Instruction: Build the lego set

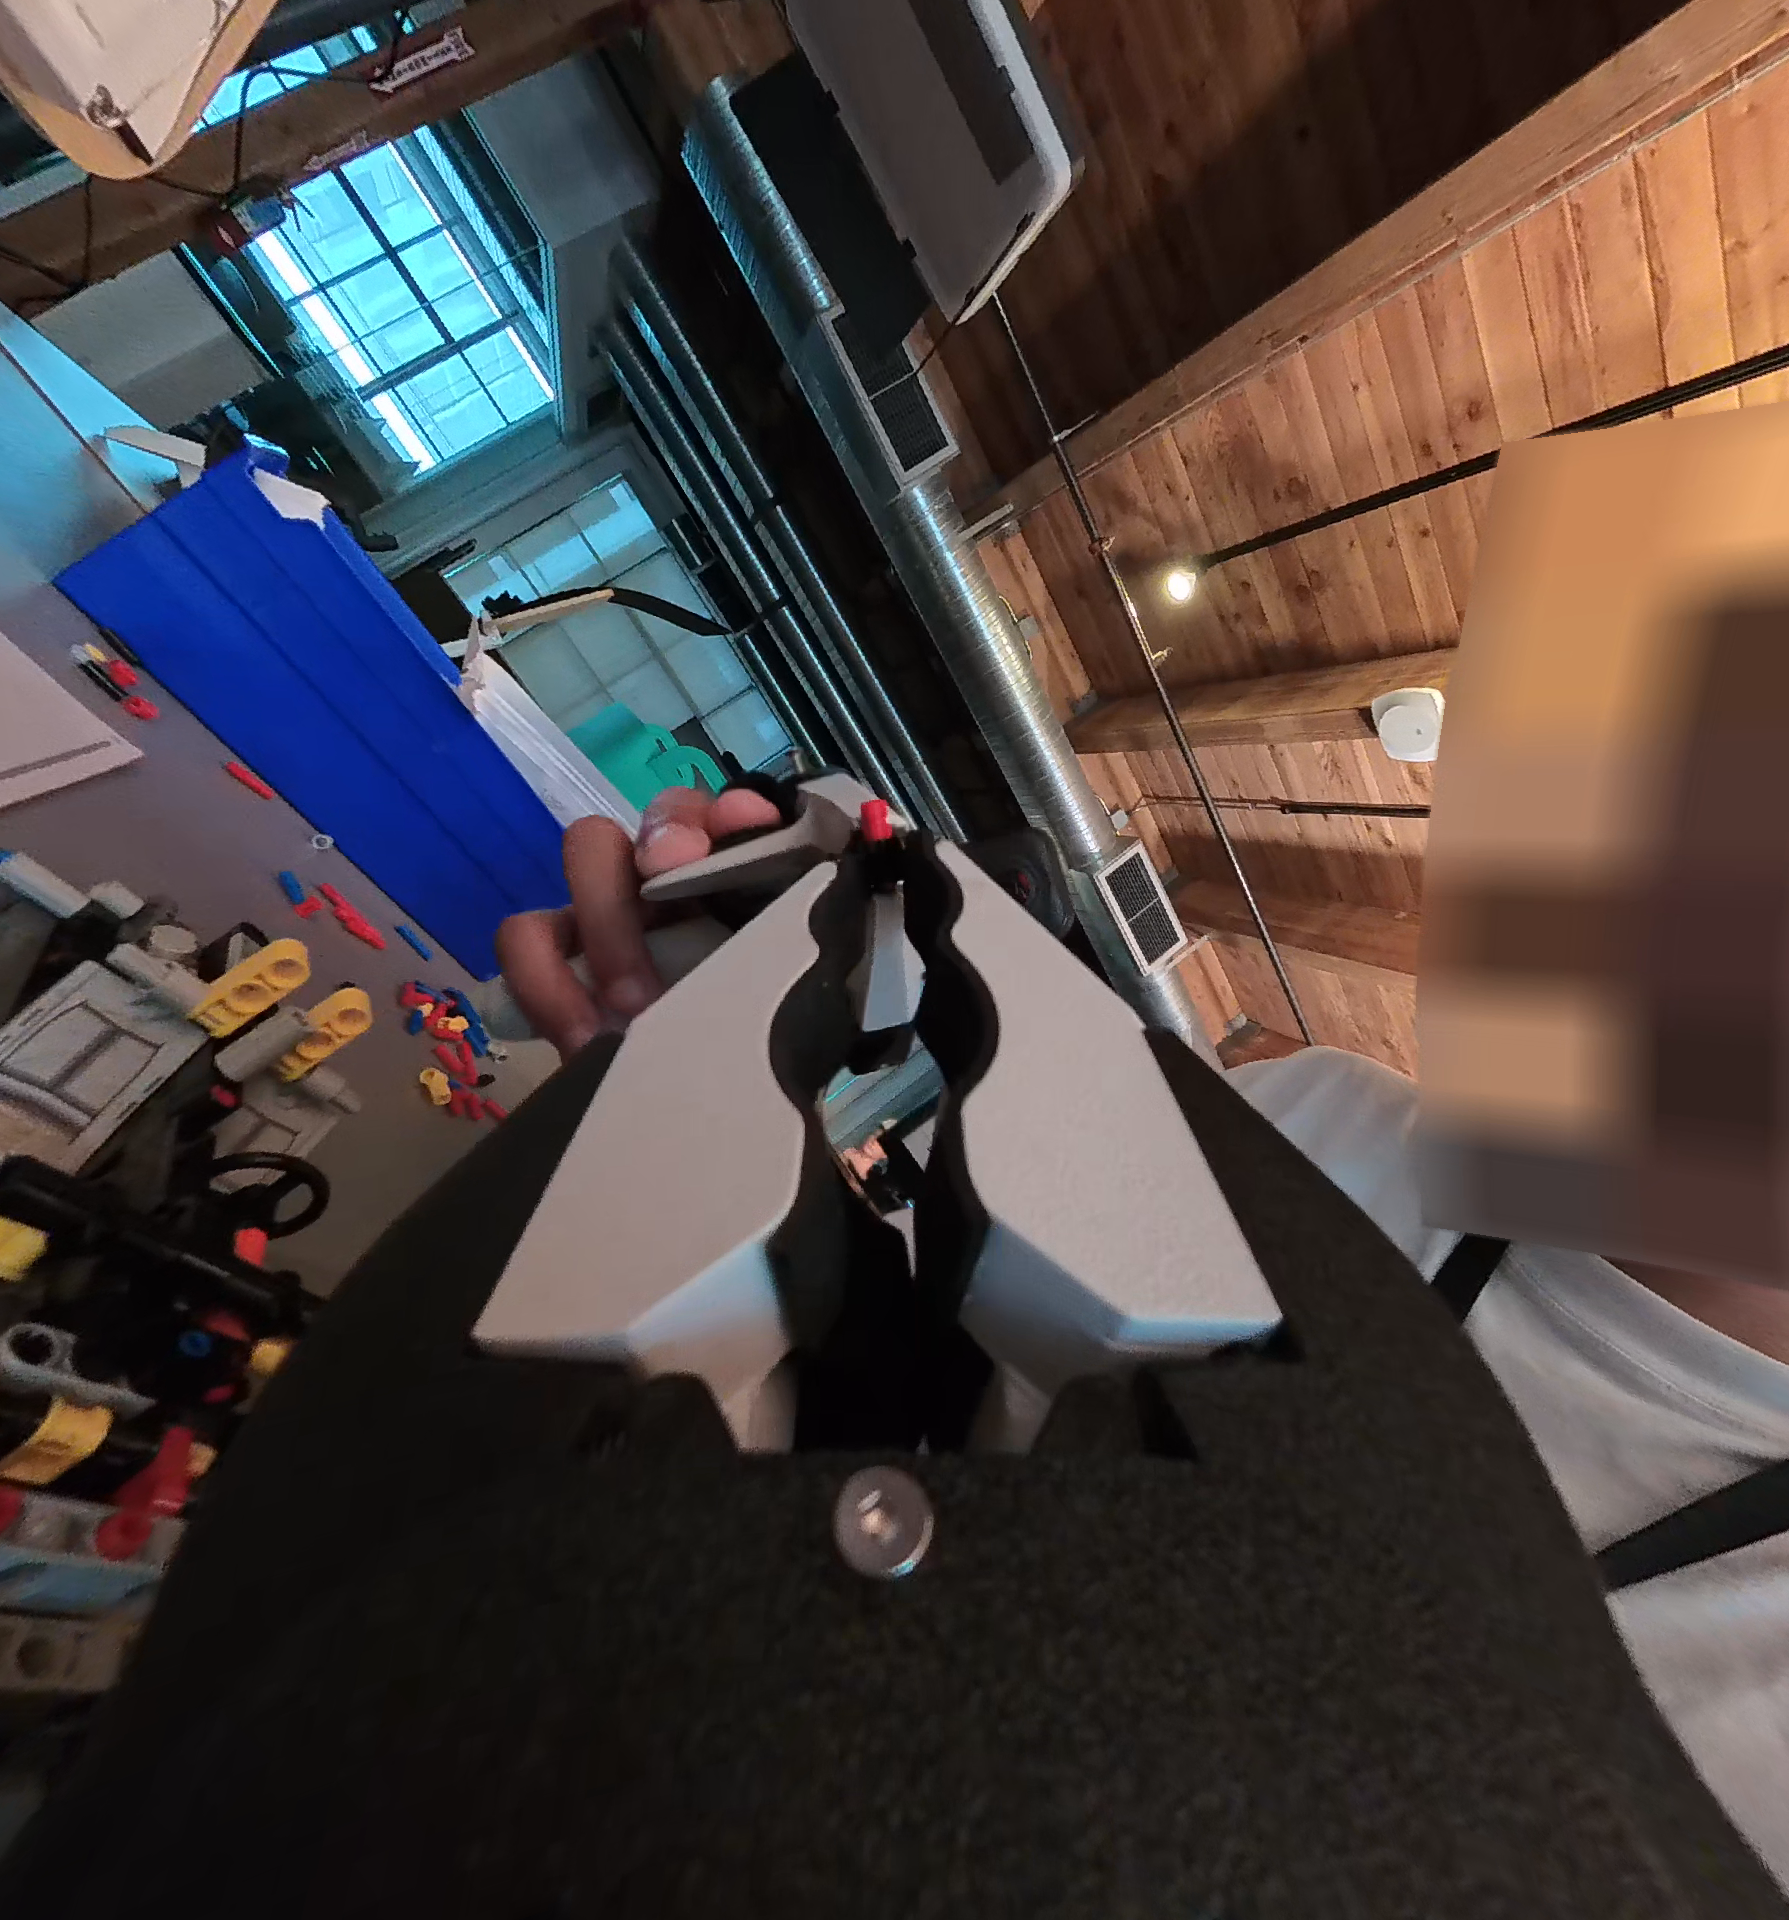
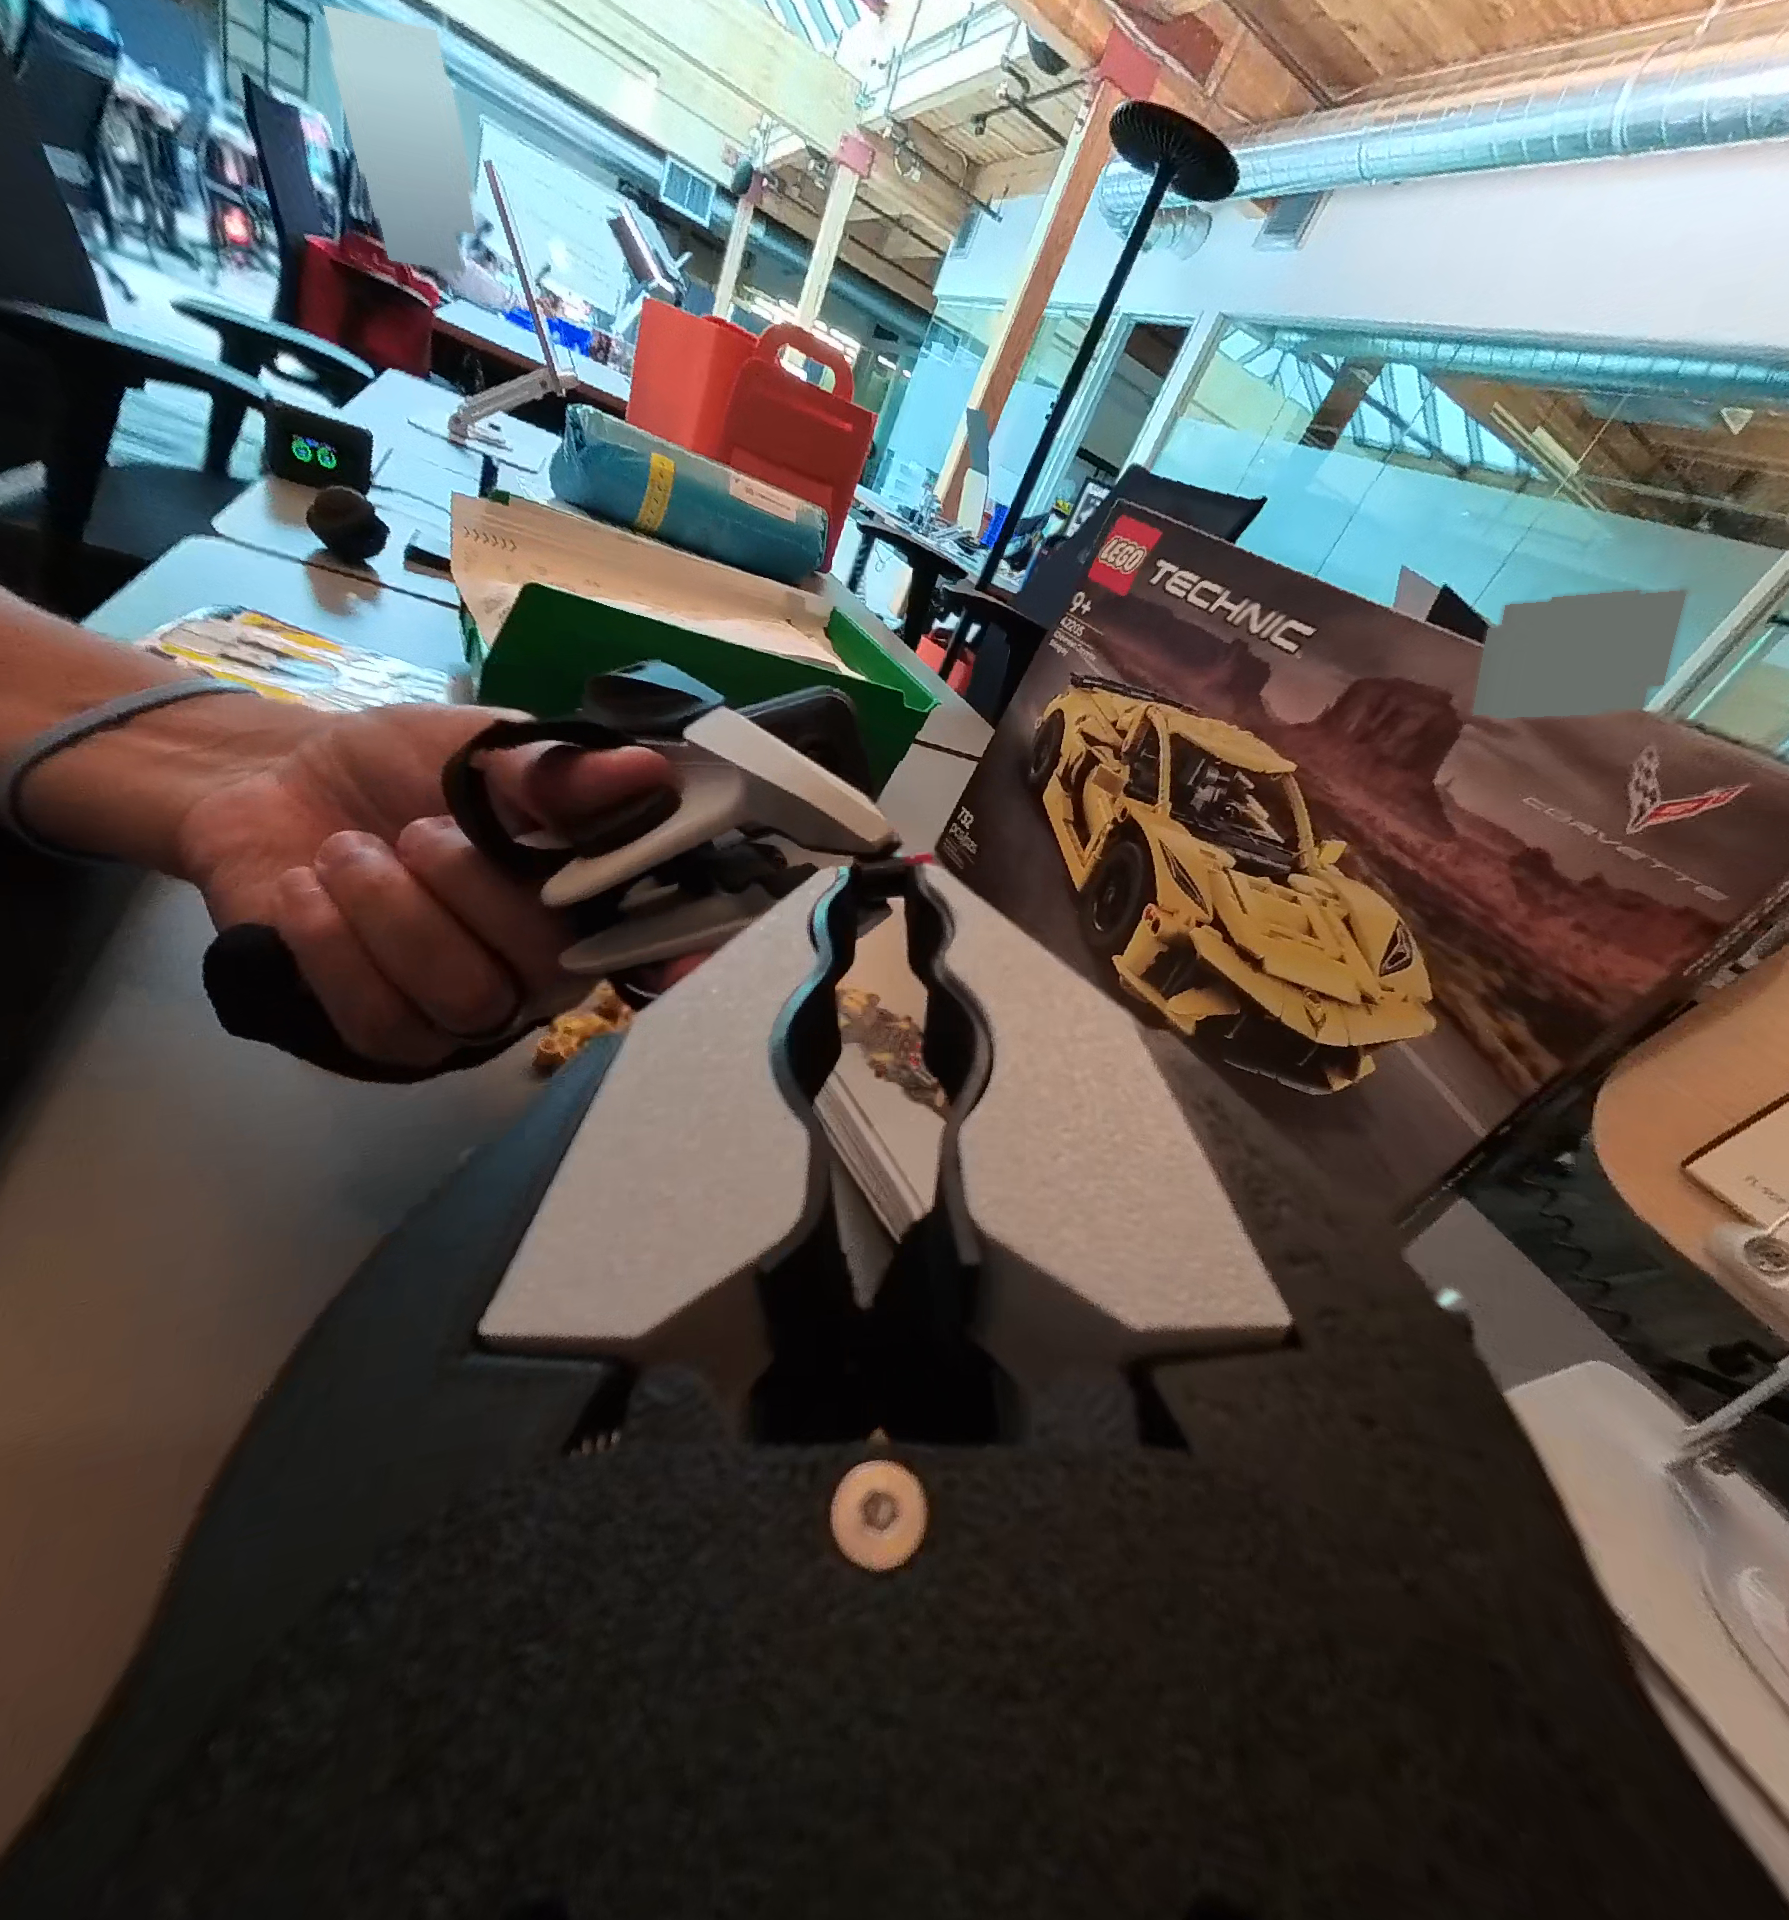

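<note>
Left gripper [image 1: 895, 852]: raised off the tabletop and tipped toward the ceiling; its 2 fingers are clenched at the tips on a small red pin [image 1: 874, 821].
Right gripper [image 2: 879, 873]: fingertips drawn together right at the other gripper's tips, where a sliver of red shows – whether it grips that piece itself I cannot tell.
Meeting point: the 2 grippers come tip to tip in the air, the red pin between them.
Hands: in the right wrist view a hand [image 2: 350, 862] with a grey band at the wrist holds the left gripper's handle; in the left wrist view fingers [image 1: 599, 914] wrap the right gripper's handle.
Partly built model [image 1: 90, 1226]: grey, black, yellow and red – it lies on the tabletop [image 1: 370, 1164], low at the left of the left wrist view.
Loose pins [image 1: 448, 1039]: a red, blue and yellow scatter just beyond the model.
Blue bin [image 1: 298, 675]: stands behind the scatter.
Set box [image 2: 1337, 831]: upright on the tabletop beyond the right gripper, picturing a yellow car.
Green bin [image 2: 703, 665]: left of the box, farther back.
</note>
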`<state>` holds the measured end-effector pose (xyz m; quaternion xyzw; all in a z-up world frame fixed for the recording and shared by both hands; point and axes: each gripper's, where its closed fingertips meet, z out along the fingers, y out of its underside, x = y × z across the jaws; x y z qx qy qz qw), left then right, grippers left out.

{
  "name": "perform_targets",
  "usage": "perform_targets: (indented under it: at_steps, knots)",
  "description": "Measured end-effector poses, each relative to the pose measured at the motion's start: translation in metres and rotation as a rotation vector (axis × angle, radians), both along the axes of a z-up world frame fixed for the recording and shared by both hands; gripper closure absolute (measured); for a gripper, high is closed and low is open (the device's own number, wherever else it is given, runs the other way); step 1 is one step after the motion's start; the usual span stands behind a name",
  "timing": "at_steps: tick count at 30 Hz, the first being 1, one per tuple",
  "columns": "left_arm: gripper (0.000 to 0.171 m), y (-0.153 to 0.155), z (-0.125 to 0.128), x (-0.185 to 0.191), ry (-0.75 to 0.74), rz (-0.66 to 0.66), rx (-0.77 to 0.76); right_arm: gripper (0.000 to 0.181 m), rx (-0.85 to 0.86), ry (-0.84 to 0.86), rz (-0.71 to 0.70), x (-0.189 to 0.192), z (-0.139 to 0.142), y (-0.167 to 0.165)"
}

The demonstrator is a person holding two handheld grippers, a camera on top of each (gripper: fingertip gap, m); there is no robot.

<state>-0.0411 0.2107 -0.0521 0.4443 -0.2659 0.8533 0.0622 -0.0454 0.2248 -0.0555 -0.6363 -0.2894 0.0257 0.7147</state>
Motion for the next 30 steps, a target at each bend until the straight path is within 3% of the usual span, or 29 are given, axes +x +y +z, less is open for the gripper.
perform_targets:
  at_steps: [7,14,19,26,30]
  knots:
    - [0.168,-0.003,0.009,-0.004,-0.055,-0.066,-0.138,0.172,0.074,0.056,-0.006,-0.004,0.009,-0.003]
    - [0.168,-0.02,0.017,-0.014,-0.095,-0.175,-0.079,0.174,-0.124,0.281,0.241,-0.014,0.015,-0.021]
    - [0.164,-0.022,0.013,-0.015,-0.087,-0.141,0.078,0.174,-0.255,0.4,0.323,-0.017,0.012,-0.026]
    - [0.156,0.022,0.005,-0.009,-0.018,0.103,0.279,0.174,-0.395,0.431,0.381,-0.006,0.01,-0.04]
    - [0.155,0.032,0.002,-0.013,0.009,0.223,0.564,0.173,-0.657,0.196,0.291,0.002,-0.042,-0.066]
